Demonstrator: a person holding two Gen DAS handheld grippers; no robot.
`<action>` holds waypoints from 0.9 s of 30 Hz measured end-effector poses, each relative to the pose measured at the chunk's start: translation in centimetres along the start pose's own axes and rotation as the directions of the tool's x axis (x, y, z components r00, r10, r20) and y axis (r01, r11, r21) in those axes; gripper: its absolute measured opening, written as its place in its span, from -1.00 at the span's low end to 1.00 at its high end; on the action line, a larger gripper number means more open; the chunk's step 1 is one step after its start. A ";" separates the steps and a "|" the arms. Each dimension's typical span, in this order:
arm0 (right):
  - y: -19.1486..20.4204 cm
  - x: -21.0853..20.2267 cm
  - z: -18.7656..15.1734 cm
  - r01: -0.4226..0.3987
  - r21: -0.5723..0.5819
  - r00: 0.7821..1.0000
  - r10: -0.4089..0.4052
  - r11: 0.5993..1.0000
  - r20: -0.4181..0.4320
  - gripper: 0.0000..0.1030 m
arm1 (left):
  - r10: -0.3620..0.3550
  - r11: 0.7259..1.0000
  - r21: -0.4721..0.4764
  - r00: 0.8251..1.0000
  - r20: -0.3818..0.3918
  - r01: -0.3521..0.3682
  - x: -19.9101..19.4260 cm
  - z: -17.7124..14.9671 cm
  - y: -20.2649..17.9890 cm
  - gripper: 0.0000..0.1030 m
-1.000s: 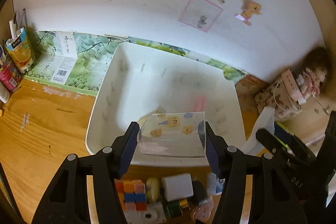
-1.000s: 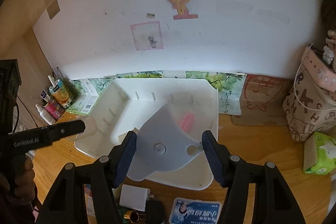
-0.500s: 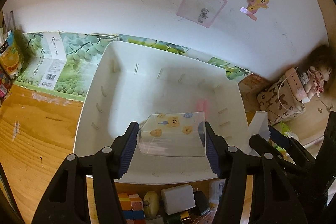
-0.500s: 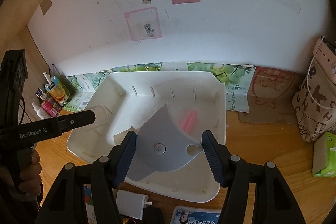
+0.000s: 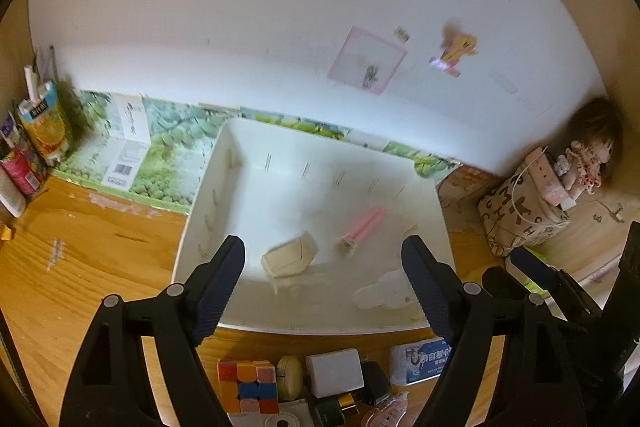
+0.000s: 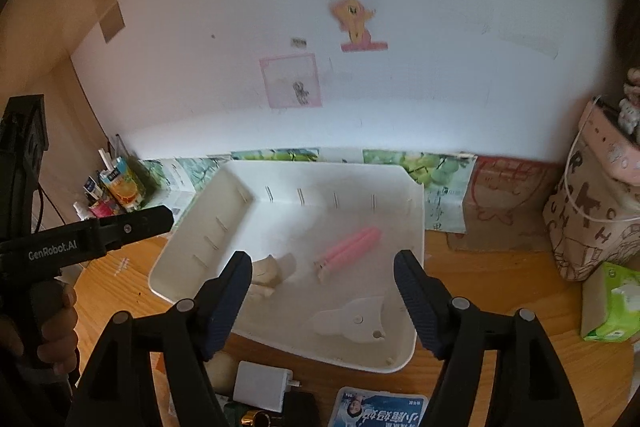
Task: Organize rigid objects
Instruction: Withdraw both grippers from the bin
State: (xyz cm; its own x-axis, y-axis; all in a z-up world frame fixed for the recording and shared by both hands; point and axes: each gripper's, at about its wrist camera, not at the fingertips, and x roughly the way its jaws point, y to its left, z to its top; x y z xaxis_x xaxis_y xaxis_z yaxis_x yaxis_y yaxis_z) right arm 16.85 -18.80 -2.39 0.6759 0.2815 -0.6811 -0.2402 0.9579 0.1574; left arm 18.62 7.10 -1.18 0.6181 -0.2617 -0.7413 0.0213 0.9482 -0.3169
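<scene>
Left wrist view first: the left gripper (image 5: 322, 269) has its jaws spread wide with nothing between them — they've just been opening, and the pads touch nothing. It hangs over the near edge of the white tray (image 5: 200, 219). Inside the tray, a beige block (image 5: 290, 259) lies just past the fingertips at about 11 o'clock from the gap, and a pink stick-shaped thing (image 5: 366, 227) sits at 1 o'clock, tilted. A pale flat piece (image 5: 384, 293) rests on the tray floor at 3 o'clock, close to the right finger; it's blurry, so I can't say much more about it.

Right wrist view: the right gripper (image 6: 323, 285) is spread apart too, also freshly opening, nothing pinched. A flat pale lavender plate (image 6: 352, 319) lies on the tray floor at 5 o'clock from the gap, clear of both pads. The pink stick shows at 12 to 1 o'clock, the beige block at 9 o'clock by the left finger.

Outward from there — on the wooden desk (image 5: 80, 255) at 6 o'clock, in front of the tray: a puzzle cube (image 5: 248, 387), a white charger (image 5: 334, 375), and a blue-and-white packet (image 6: 378, 411). At 9 o'clock sits a juice carton (image 5: 44, 123).
</scene>
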 end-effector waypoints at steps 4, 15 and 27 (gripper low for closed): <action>0.4 -2.1 -0.1 0.005 -0.005 0.999 -0.004 1.000 0.045 0.54 | 0.006 1.000 0.010 0.999 0.050 -0.007 -2.4 -0.3 -0.3 0.62; 1.3 -8.0 -1.1 0.019 -0.003 0.984 -0.018 1.000 0.175 0.56 | 0.005 1.000 0.015 0.984 0.179 -0.008 -8.7 -2.1 -0.6 0.62; 1.9 -12.6 -3.7 0.032 -0.004 0.961 -0.030 0.999 0.274 0.56 | 0.049 0.999 -0.032 0.974 0.219 -0.043 -12.5 -5.3 0.8 0.67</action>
State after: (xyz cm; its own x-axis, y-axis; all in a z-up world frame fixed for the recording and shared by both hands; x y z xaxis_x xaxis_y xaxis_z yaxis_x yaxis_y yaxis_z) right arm 5.29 -20.77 3.88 0.8480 0.2577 -0.4631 -0.2213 0.9662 0.1324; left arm 6.73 10.20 4.71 0.7756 -0.1690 -0.6081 -0.0303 0.9524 -0.3033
